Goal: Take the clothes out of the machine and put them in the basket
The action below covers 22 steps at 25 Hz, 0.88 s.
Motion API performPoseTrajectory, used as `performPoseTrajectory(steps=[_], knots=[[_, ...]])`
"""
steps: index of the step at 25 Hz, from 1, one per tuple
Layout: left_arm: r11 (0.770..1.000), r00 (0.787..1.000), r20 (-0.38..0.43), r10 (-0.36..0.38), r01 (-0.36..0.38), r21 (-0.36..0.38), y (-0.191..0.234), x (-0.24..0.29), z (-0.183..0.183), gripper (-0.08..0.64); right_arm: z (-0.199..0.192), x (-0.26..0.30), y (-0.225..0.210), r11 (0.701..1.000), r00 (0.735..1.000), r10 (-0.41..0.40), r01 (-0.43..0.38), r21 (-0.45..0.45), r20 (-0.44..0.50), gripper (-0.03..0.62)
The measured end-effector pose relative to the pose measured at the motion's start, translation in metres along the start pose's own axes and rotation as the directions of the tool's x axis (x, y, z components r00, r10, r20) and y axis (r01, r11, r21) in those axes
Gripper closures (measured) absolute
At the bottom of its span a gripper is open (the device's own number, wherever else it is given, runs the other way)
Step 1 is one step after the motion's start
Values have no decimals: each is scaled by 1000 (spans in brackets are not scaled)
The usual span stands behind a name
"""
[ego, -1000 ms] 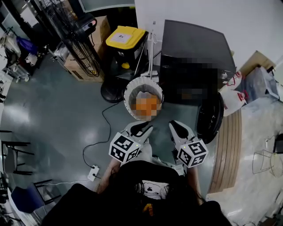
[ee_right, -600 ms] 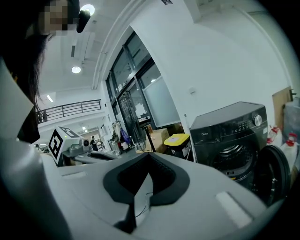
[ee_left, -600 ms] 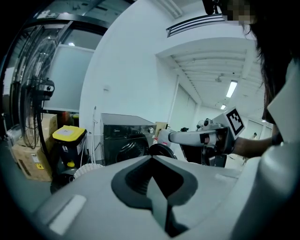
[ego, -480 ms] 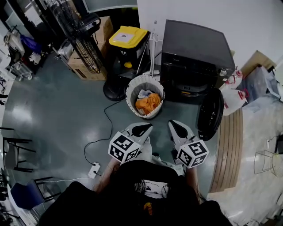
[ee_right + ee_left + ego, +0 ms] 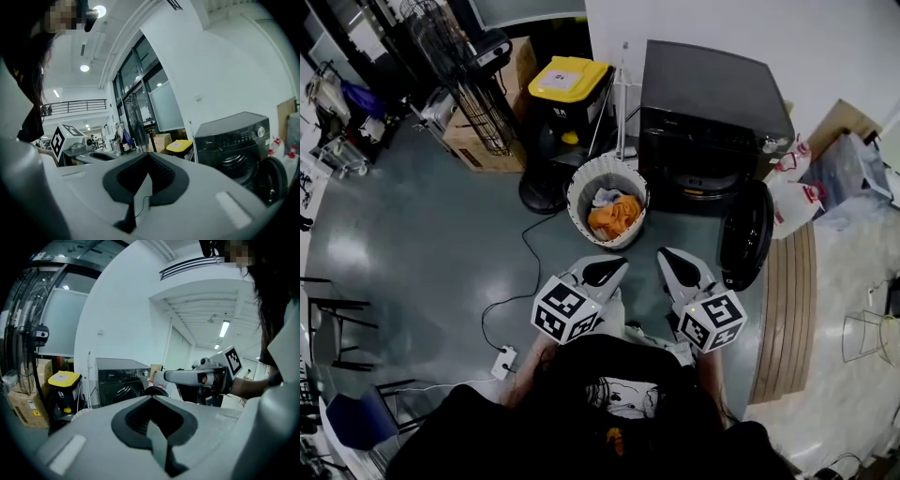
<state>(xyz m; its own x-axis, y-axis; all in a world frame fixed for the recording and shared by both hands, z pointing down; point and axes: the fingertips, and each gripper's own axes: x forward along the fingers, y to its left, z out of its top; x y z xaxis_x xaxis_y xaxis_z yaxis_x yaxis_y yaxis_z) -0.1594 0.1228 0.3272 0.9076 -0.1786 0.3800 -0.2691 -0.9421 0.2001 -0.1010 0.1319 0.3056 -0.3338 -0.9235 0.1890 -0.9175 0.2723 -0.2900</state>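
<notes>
Holds the left claw (image 5: 612, 269) low and near, just ahead of the body, jaws pressed together with nothing between them. Holds the right claw (image 5: 671, 262) just beside it on the right, likewise closed and empty. Points both tips toward the far side, at the basket and the machine, touching neither.

Finds the basket (image 5: 578, 192), round and pale, standing on the grey floor (image 5: 412, 244) a short way beyond the two tips. Sees the clothes (image 5: 615, 217) inside it: a crumpled orange piece on top, with a paler piece at its far left edge.

Finds the machine (image 5: 712, 103), black and front-loading, just right of the basket and backed against the far white wall (image 5: 825, 47). Shows its round door (image 5: 745, 234) swung open on the right side, reaching toward the near side. Cannot tell from the dark drum (image 5: 703, 185) whether anything lies inside.

Shows a yellow-lidded bin (image 5: 567, 80) beyond the basket and left of the machine. Shows a standing fan (image 5: 478, 103) with a wire cage farther left, and a cardboard box (image 5: 464, 150) behind it. Shows a white power strip (image 5: 503, 364) on the floor at the near left, with a black cable (image 5: 520, 258) curving from it toward the far side. Shows a wooden strip (image 5: 783, 319) lying along the floor at the right.
</notes>
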Motion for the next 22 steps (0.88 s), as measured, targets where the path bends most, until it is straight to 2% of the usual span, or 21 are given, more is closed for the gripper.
performPoseTrajectory(steps=[9, 22], knots=[[1000, 999, 33, 11, -11, 16, 1, -9, 6, 549, 4, 3, 7, 999, 1000, 11, -11, -52, 1, 577], [1000, 999, 41, 22, -22, 6, 3, -14, 5, 549, 3, 1, 9, 997, 1000, 9, -10, -71, -16, 575]])
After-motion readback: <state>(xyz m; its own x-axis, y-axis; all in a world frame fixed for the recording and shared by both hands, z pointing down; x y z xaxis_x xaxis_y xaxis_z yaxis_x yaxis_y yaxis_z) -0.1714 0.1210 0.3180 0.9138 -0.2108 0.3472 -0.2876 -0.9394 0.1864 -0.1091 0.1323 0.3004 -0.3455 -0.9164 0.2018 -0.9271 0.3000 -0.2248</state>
